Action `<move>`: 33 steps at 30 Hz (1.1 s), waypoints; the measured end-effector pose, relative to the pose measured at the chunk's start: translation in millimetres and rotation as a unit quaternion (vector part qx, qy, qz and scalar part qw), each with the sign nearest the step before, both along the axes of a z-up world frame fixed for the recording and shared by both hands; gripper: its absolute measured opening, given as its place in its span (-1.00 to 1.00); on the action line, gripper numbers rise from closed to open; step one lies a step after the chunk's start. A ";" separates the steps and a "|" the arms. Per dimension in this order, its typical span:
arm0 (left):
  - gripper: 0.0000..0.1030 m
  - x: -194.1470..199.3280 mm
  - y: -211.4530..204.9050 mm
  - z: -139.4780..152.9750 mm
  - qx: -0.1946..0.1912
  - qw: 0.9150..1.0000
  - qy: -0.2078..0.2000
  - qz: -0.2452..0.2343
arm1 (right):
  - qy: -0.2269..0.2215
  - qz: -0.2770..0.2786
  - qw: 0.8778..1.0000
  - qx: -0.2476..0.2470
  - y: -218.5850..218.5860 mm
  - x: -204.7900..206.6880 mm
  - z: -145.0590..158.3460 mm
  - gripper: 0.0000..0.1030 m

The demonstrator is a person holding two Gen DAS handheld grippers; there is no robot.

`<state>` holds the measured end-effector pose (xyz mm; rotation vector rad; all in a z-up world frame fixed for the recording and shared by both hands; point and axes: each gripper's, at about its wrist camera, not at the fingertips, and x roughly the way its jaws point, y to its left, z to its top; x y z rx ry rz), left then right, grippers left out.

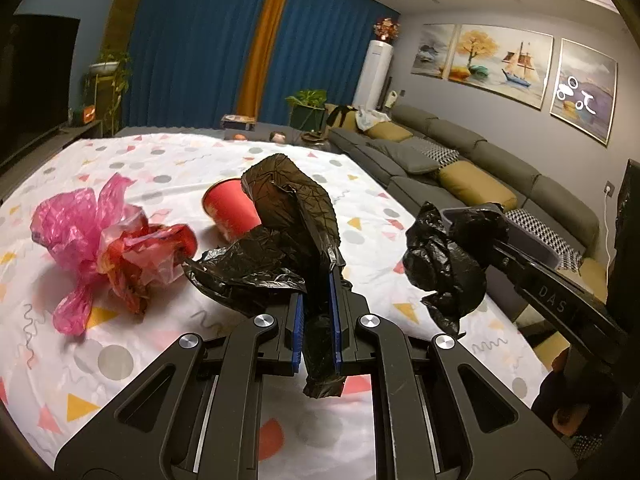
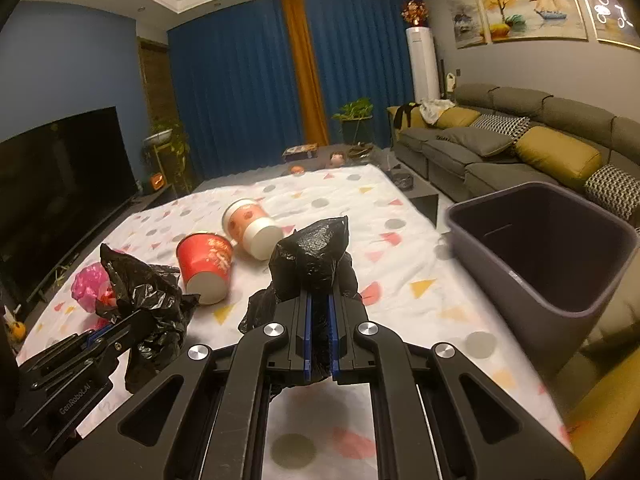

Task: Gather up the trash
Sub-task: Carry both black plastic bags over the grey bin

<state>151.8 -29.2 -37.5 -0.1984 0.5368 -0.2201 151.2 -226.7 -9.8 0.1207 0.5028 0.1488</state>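
Observation:
My left gripper (image 1: pixel 317 280) is shut on a crumpled black plastic bag (image 1: pixel 280 216) and holds it above the table. My right gripper (image 2: pixel 320 300) is shut on another black plastic bag (image 2: pixel 312 256), also lifted; it shows in the left wrist view (image 1: pixel 444 264) at the right. A pink and red plastic bag (image 1: pixel 100 248) lies on the table at the left. A red paper cup (image 2: pixel 206 268) lies on its side beside a white and orange cup (image 2: pixel 252 226). A grey trash bin (image 2: pixel 548 248) stands at the table's right edge, open and dark inside.
The table wears a white cloth (image 2: pixel 400 280) with coloured shapes. A grey sofa (image 2: pixel 500 148) with yellow cushions runs along the right wall. A dark TV (image 2: pixel 56 192) stands at the left. Blue curtains and plants fill the back.

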 end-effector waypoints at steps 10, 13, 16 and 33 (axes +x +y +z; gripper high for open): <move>-0.80 -4.8 -39.4 29.7 0.012 0.999 -0.019 -0.037 | -0.028 -0.037 0.999 0.005 -38.9 -19.1 17.8 -0.85; -0.80 -3.7 -55.8 40.0 0.012 0.998 -0.024 -0.052 | -0.037 -0.054 0.998 0.004 -54.6 -24.0 23.5 -0.85; -0.80 -0.3 -73.0 48.5 0.016 0.997 -0.030 -0.069 | -0.046 -0.074 0.996 0.001 -71.8 -27.5 29.6 -0.85; -0.80 51.6 -182.3 61.0 0.026 0.985 -0.035 -0.166 | -0.059 -0.170 0.984 -0.014 -145.0 -20.6 38.7 -0.85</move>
